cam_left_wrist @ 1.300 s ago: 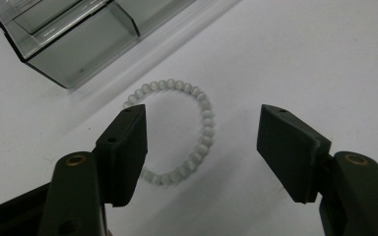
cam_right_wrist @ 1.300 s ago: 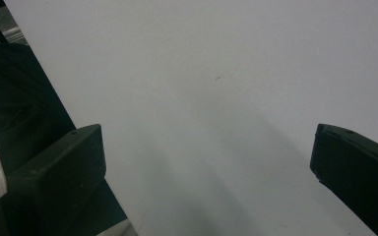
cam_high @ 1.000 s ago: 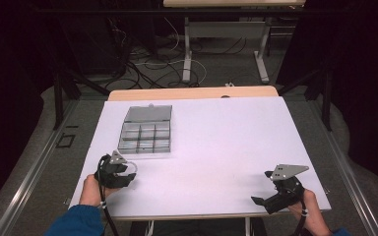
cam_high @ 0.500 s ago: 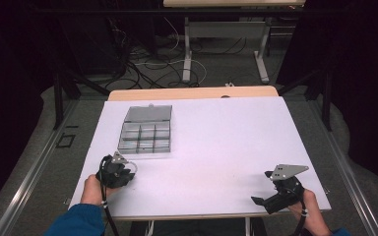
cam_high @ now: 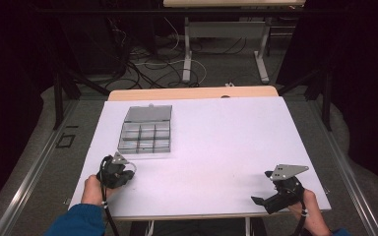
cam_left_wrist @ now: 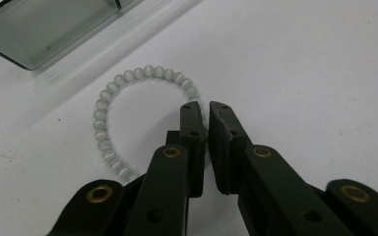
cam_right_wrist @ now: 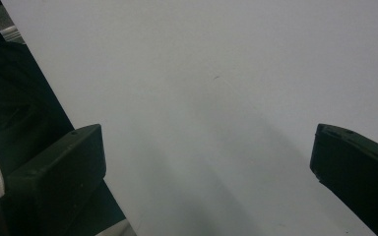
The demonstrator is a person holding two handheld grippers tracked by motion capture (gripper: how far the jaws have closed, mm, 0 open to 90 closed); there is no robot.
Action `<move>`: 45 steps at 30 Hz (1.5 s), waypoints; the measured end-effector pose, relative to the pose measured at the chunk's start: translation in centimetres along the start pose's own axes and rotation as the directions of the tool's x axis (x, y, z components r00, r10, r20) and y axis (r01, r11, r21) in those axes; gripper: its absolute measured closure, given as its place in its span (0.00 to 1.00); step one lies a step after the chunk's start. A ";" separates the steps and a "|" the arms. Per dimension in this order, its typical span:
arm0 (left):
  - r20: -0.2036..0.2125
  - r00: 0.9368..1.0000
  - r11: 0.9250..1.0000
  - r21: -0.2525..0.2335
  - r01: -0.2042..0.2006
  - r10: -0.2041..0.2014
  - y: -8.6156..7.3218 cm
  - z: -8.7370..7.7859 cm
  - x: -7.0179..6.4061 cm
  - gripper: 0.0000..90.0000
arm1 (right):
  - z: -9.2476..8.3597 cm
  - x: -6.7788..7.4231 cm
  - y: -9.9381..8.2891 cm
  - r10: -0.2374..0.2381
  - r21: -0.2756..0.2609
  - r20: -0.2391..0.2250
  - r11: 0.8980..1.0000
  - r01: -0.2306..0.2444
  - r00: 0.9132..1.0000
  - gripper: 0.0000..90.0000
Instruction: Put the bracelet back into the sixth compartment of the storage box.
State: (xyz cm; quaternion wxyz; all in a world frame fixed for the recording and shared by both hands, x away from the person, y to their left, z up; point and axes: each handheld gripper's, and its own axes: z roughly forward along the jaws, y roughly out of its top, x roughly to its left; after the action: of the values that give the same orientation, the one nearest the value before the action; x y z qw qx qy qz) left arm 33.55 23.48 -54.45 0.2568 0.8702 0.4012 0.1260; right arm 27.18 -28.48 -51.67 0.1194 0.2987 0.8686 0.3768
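Pinching the bead bracelet (cam_left_wrist: 123,105) between the left gripper (cam_left_wrist: 205,110) fingers (cam_left_wrist: 193,129), having just been closing on its strand, on the white table (cam_high: 216,142) just in front of the clear compartment box (cam_high: 145,129). Judging this the pick-up step; lifting gently and carrying toward a compartment likely coming next. Holding the right gripper (cam_right_wrist: 204,162) fingers wide apart, gripping nothing.

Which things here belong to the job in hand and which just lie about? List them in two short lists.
In the job:
- ring-shaped bracelet of pale grey-white round beads
- left tongs, closed on the bracelet's string
- clear plastic compartment box with open lid

Lying about:
- right tongs, open, apart from the rest
- loose cables on the floor
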 end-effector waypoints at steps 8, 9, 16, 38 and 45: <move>-0.031 0.999 0.999 -0.002 -0.037 0.037 0.1 -0.3 -0.3 0.96 | 0.0 0.0 0.0 -0.001 -0.003 0.003 1.000 0.001 1.000 0.00; -0.031 0.999 0.999 -0.006 -0.037 0.037 0.1 -0.3 -0.3 0.96 | 0.0 0.0 0.0 0.000 -0.004 0.003 1.000 0.000 1.000 0.00; -0.036 0.999 0.998 -0.043 -0.035 0.034 0.1 -0.9 -0.5 0.96 | 0.0 0.0 0.0 -0.002 -0.003 0.003 1.000 0.002 1.000 0.00; -0.053 0.998 0.992 -0.126 -0.026 0.020 0.1 -2.6 -0.2 0.96 | 0.0 0.1 0.0 -0.004 0.004 0.010 1.000 0.004 1.000 0.00; -0.060 0.998 0.989 -0.147 -0.022 0.014 0.0 -3.1 -0.2 0.96 | 0.1 0.1 0.0 -0.001 0.001 0.008 1.000 0.001 1.000 0.00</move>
State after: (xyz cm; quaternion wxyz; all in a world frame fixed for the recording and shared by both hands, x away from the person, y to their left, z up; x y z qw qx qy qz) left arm 32.13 24.41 -51.81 0.3074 0.8482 0.3903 0.1833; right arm 27.12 -28.39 -51.73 0.1229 0.3000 0.8684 0.3752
